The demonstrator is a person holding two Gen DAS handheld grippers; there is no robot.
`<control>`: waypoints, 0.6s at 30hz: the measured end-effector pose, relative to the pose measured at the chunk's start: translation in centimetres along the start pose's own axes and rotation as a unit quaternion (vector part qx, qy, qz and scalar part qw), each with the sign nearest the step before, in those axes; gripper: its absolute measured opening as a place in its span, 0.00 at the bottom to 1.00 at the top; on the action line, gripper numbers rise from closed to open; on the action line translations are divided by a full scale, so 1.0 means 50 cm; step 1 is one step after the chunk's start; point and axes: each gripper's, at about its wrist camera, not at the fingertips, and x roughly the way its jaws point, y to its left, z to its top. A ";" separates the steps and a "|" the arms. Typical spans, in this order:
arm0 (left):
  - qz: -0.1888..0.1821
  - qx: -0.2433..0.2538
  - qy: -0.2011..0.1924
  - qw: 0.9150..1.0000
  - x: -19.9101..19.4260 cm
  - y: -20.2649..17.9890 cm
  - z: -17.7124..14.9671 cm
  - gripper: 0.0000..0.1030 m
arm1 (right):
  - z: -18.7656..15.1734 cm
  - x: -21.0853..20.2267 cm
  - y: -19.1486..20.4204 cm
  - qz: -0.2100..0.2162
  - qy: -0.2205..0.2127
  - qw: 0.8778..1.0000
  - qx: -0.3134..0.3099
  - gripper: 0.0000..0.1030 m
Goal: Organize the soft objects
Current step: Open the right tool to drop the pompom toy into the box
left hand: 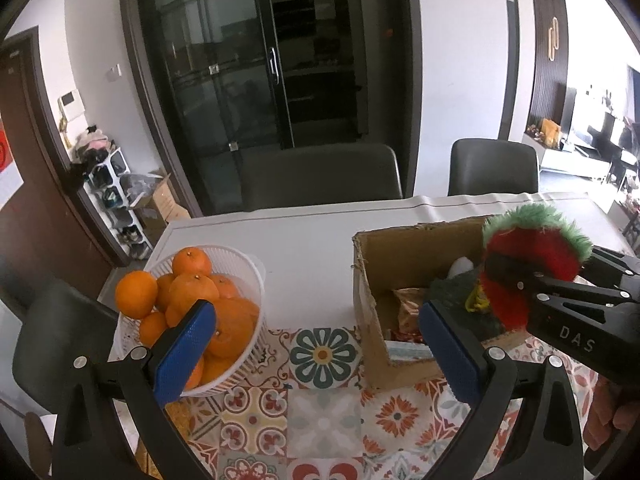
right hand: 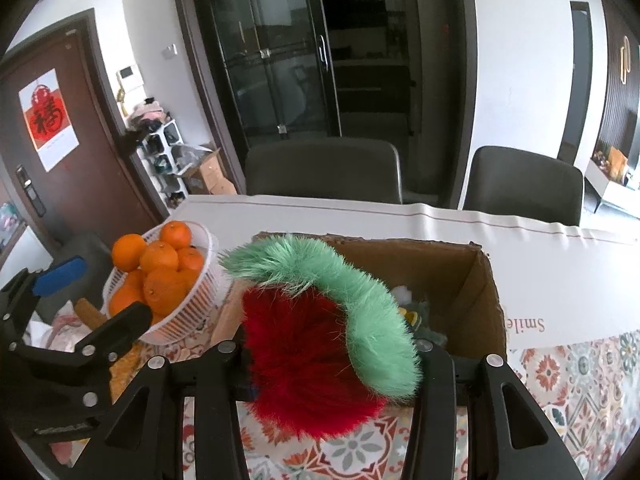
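My right gripper (right hand: 332, 360) is shut on a fluffy red toy with a green fringe (right hand: 316, 344) and holds it over the near edge of an open cardboard box (right hand: 472, 280). The toy also shows in the left wrist view (left hand: 528, 256), above the box (left hand: 372, 300). Inside the box lie a dark green soft thing (left hand: 452, 292) and a shiny packet (left hand: 408, 308). My left gripper (left hand: 316, 332) is open and empty above the patterned cloth, between the box and a basket of oranges.
A white basket of oranges (left hand: 248, 268) stands at the left of the table; it shows in the right wrist view too (right hand: 200, 276). A tiled-pattern cloth (left hand: 320, 420) covers the near table, white paper (left hand: 304, 248) the far part. Two dark chairs (left hand: 320, 176) stand behind.
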 end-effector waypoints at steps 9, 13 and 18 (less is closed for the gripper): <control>0.007 -0.017 0.020 1.000 0.047 0.017 -0.004 1.00 | 0.010 0.045 -0.001 -0.028 0.024 0.999 -0.007 0.67; 0.007 -0.018 0.019 1.000 0.038 0.022 -0.011 1.00 | 0.005 0.033 0.001 -0.037 0.029 0.999 -0.001 0.67; 0.011 -0.013 -0.003 1.000 -0.011 0.020 -0.019 1.00 | -0.020 -0.032 0.002 -0.057 0.013 0.998 0.020 0.75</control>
